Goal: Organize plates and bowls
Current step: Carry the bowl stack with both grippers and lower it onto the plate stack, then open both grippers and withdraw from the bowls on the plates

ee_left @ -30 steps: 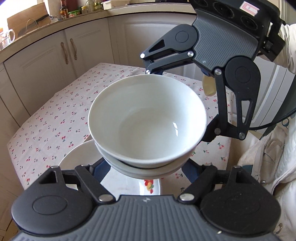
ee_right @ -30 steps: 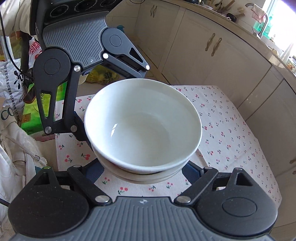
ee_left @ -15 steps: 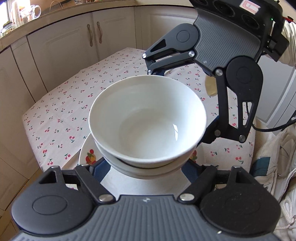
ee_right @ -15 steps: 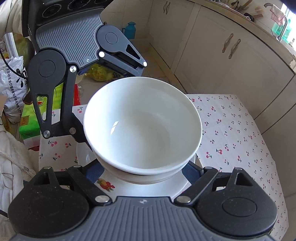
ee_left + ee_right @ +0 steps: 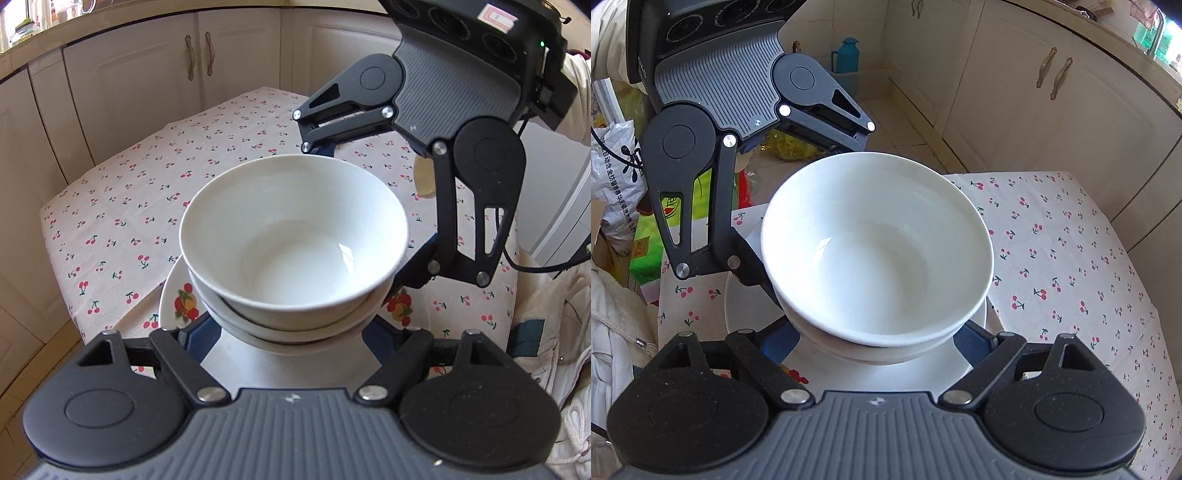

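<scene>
Two white bowls are nested together, the upper bowl (image 5: 295,240) sitting inside the lower bowl (image 5: 295,334), and the pair is being carried between both tools at once. The left gripper (image 5: 291,332) is half open with its blue-padded fingers (image 5: 195,338) spread around the near side of the lower bowl, and from its camera the right gripper (image 5: 364,206) is reaching in from the far right, its jaws standing a little wider around the opposite side. Both pairs of pads are looking pressed to the bowl wall, though the exact contact is hiding under the rims. The stack is hanging right over a fruit-patterned plate (image 5: 173,295) that is lying near the close edge of the table; whether the lower bowl's foot is touching the plate I cannot tell. My read: this is the placing step, bowls going onto the plate. The next move is calling for a level, gentle lowering at the plate's middle, then both grippers opening together so the stack is not dragged sideways. From the right wrist, the left gripper (image 5: 812,218) is coming in from the far left. The table is wearing a cherry-print tablecloth (image 5: 1071,258), otherwise bare toward the right. Cream kitchen cabinets (image 5: 1034,110) are running round the room, a teal jug (image 5: 846,55) is standing on the tiled floor, and bags and packages (image 5: 617,177) are crowding the left.
</scene>
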`<state>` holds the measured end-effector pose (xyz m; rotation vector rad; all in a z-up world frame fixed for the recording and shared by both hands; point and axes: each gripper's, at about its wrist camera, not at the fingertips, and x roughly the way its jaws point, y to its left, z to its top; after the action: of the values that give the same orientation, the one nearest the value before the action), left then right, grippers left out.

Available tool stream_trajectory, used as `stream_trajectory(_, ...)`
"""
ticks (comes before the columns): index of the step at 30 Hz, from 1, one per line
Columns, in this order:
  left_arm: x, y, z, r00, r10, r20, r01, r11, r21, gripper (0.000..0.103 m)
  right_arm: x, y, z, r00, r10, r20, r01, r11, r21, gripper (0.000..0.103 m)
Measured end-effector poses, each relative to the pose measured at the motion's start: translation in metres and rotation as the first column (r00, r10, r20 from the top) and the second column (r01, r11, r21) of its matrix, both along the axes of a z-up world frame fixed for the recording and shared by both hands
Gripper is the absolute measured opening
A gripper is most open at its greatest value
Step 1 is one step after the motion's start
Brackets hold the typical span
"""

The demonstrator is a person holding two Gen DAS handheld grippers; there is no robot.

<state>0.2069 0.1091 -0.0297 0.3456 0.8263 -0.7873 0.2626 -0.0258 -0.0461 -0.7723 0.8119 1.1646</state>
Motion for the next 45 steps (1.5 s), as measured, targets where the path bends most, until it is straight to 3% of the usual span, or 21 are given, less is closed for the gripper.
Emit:
stream_trajectory(5, -0.006, 0.000, 0.000, 1.000, 0.014, 0.016, -0.014, 1.000, -0.001, 0.083, -0.007, -0.002, 0.002, 1.000, -0.006, 0.015, 0.006, 1.000, 0.001, 0.093)
stream_trajectory(9, -0.013, 0.000, -0.001, 0.998, 0.049, 0.034, -0.049, 0.999, 0.000, 0.095, -0.012, -0.001, 0.002, 0.999, -0.046, 0.027, 0.047, 0.999, -0.010, 0.101)
stream_trajectory(12, -0.027, -0.001, -0.001, 0.995, 0.079, 0.056, -0.081, 0.996, 0.030, 0.095, -0.024, -0.004, 0.006, 0.996, -0.063, 0.055, 0.064, 0.998, -0.008, 0.103)
stream_trajectory(17, -0.061, -0.004, 0.007, 0.982, 0.148, 0.121, -0.153, 0.988, 0.032, 0.098, -0.041, -0.014, 0.013, 0.972, -0.203, 0.120, 0.211, 0.976, -0.055, 0.103)
stream_trajectory(21, -0.087, -0.013, 0.020, 0.949, 0.237, 0.209, -0.241, 0.970, -0.005, 0.100, -0.062, -0.031, 0.024, 0.932, -0.326, 0.157, 0.332, 0.943, -0.015, 0.103)
stream_trajectory(24, -0.109, -0.022, 0.032, 0.910, 0.317, 0.266, -0.306, 0.948, -0.086, 0.102, -0.081, -0.047, 0.038, 0.875, -0.453, 0.171, 0.449, 0.891, 0.063, 0.103)
stream_trajectory(26, -0.123, -0.031, 0.038, 0.871, 0.393, 0.295, -0.374, 0.919, -0.123, 0.102, -0.093, -0.059, 0.045, 0.812, -0.560, 0.166, 0.549, 0.829, 0.110, 0.103)
stream_trajectory(30, -0.145, -0.055, 0.045, 0.765, 0.574, 0.292, -0.551, 0.818, -0.164, 0.102, -0.125, -0.087, 0.049, 0.664, -0.729, 0.167, 0.697, 0.684, 0.215, 0.103)
stream_trajectory(33, -0.152, -0.071, 0.048, 0.701, 0.664, 0.260, -0.648, 0.746, -0.155, 0.102, -0.148, -0.104, 0.050, 0.594, -0.799, 0.088, 0.756, 0.592, 0.279, 0.103)
stream_trajectory(35, -0.161, -0.078, 0.050, 0.672, 0.703, 0.233, -0.679, 0.711, -0.183, 0.102, -0.163, -0.110, 0.051, 0.548, -0.831, 0.094, 0.780, 0.548, 0.302, 0.103)
stream_trajectory(39, -0.180, -0.084, 0.051, 0.664, 0.726, 0.178, -0.694, 0.688, -0.213, 0.102, -0.190, -0.120, 0.051, 0.474, -0.875, 0.101, 0.814, 0.479, 0.328, 0.103)
stream_trajectory(43, -0.197, -0.088, 0.056, 0.653, 0.741, 0.160, -0.710, 0.672, -0.211, 0.102, -0.207, -0.130, 0.054, 0.435, -0.899, 0.056, 0.834, 0.425, 0.352, 0.103)
stream_trajectory(45, -0.206, -0.091, 0.059, 0.647, 0.738, 0.191, -0.709, 0.675, -0.204, 0.102, -0.217, -0.131, 0.058, 0.428, -0.902, 0.064, 0.832, 0.420, 0.361, 0.103)
